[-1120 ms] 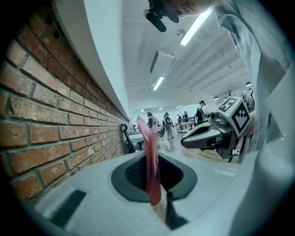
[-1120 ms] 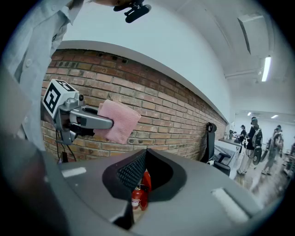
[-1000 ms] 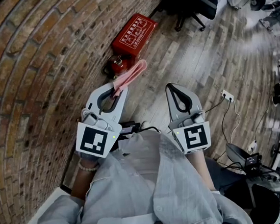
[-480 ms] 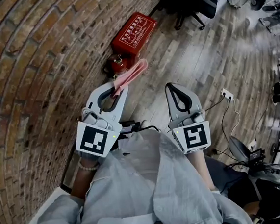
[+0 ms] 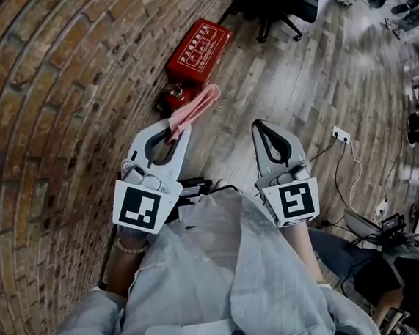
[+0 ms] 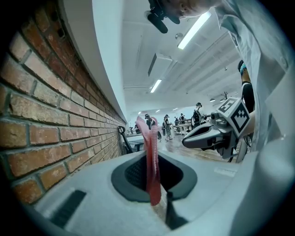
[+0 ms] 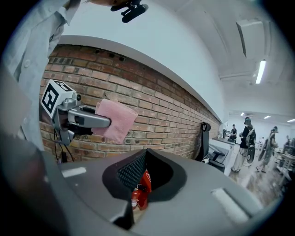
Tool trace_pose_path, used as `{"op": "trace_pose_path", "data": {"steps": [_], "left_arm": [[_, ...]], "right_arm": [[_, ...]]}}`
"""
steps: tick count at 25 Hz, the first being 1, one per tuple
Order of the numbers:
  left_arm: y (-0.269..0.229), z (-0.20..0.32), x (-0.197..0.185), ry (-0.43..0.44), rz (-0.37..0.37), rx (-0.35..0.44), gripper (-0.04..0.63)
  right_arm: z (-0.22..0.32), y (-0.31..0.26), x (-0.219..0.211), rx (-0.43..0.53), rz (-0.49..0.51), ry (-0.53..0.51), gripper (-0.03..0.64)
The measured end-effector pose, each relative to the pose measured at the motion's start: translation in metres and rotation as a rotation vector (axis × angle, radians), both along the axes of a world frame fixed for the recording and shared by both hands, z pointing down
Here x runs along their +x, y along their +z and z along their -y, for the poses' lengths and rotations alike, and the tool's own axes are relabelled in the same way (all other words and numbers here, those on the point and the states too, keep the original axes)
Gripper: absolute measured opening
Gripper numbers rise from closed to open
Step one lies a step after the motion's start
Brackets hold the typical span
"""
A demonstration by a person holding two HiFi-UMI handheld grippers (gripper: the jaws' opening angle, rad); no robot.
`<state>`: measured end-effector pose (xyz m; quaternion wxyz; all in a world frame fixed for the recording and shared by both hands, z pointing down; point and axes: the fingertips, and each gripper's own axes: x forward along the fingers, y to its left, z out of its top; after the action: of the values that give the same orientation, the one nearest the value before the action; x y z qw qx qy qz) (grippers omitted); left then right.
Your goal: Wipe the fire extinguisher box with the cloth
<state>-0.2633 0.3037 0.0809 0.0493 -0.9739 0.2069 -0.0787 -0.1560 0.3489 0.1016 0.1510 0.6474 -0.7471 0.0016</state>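
Note:
A red fire extinguisher box (image 5: pixel 199 48) lies on the wooden floor against the brick wall, with a red extinguisher (image 5: pixel 175 96) just in front of it. My left gripper (image 5: pixel 172 131) is shut on a pink cloth (image 5: pixel 195 107) that sticks out towards the box; the cloth (image 6: pixel 151 159) stands up between the jaws in the left gripper view. My right gripper (image 5: pixel 265 128) is shut with nothing in it, held beside the left one above the floor. In the right gripper view the extinguisher (image 7: pixel 138 196) and box (image 7: pixel 146 181) show past the jaws, and the cloth (image 7: pixel 116 119) is at the left.
A curved brick wall (image 5: pixel 56 104) runs along the left. Black office chairs (image 5: pixel 286 1) stand beyond the box. A white power strip (image 5: pixel 341 137) and cables lie on the floor at the right, near dark equipment (image 5: pixel 396 270). People stand far off in the room (image 6: pixel 168 124).
The view has shifted slightly; box and extinguisher sit a little higher in the frame. Both grippers keep their pose, cloth still held in the left one.

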Motion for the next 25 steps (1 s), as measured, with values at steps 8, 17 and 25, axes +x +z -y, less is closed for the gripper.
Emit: {"op": "trace_pose_path", "data": {"steps": [8, 17, 25], "left_arm": [[0.002, 0.006, -0.010, 0.032, 0.002, 0.018, 0.011], [0.010, 0.029, 0.012, 0.020, -0.002, 0.006, 0.011], [0.018, 0.086, 0.081, -0.006, 0.018, 0.002, 0.011]], "right_arm": [[-0.009, 0.013, -0.013, -0.019, 0.003, 0.041, 0.008], [0.018, 0.016, 0.012, -0.021, 0.003, 0.037, 0.008], [0.085, 0.027, 0.077, -0.026, 0.019, -0.018, 0.008]]}}
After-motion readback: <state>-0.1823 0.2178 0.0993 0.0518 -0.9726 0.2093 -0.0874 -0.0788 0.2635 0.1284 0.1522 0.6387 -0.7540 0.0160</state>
